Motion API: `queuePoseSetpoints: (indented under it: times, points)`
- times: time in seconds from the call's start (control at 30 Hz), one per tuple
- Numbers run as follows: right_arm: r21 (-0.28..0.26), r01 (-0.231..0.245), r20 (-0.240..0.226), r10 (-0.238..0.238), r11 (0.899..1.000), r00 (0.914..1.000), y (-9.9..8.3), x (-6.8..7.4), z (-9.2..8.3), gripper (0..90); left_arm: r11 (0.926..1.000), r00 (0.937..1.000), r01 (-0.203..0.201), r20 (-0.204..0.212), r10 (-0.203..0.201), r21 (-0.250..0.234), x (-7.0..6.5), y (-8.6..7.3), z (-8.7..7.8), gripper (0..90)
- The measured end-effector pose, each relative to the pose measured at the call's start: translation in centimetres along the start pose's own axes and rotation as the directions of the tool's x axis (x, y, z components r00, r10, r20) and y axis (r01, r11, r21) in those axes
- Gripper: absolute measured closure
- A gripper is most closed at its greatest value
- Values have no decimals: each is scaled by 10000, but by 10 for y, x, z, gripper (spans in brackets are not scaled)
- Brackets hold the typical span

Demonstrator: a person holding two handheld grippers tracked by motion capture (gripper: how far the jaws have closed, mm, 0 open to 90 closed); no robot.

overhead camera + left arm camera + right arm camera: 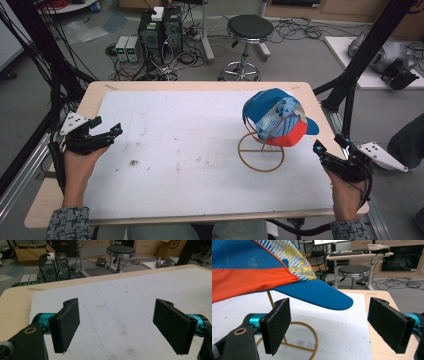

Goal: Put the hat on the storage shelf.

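cap (pixel 262 267) crown cropped, wire stand (pixel 294 340) partly hidden

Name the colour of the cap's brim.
Plain blue; the brim shows best in the right gripper view, above the open jaws.

A mat (pixel 190 150) covers most of the tabletop (pixel 200 85). On its right half stands a wire stand (pixel 261 152) with a cap (pixel 277 117) perched on top. The left tongs (pixel 107 130) hover at the mat's left edge, well apart from the cap; the right tongs (pixel 330 145) sit just right of it. Behind the tabletop, a stool (pixel 248 45) stands on the floor.
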State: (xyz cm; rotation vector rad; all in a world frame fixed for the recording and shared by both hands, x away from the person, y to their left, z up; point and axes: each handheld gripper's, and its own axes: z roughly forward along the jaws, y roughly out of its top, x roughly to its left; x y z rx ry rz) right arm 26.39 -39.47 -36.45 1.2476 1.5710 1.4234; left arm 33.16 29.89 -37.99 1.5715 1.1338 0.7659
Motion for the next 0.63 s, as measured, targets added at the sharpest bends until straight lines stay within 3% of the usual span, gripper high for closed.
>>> queuePoseSetpoints:
  times: [0.63]
  points:
    - [-3,238,-33,-238,9997,9997,2,4,1,181,10000,10000,-38,5,38,-14,1,0,-2,217]
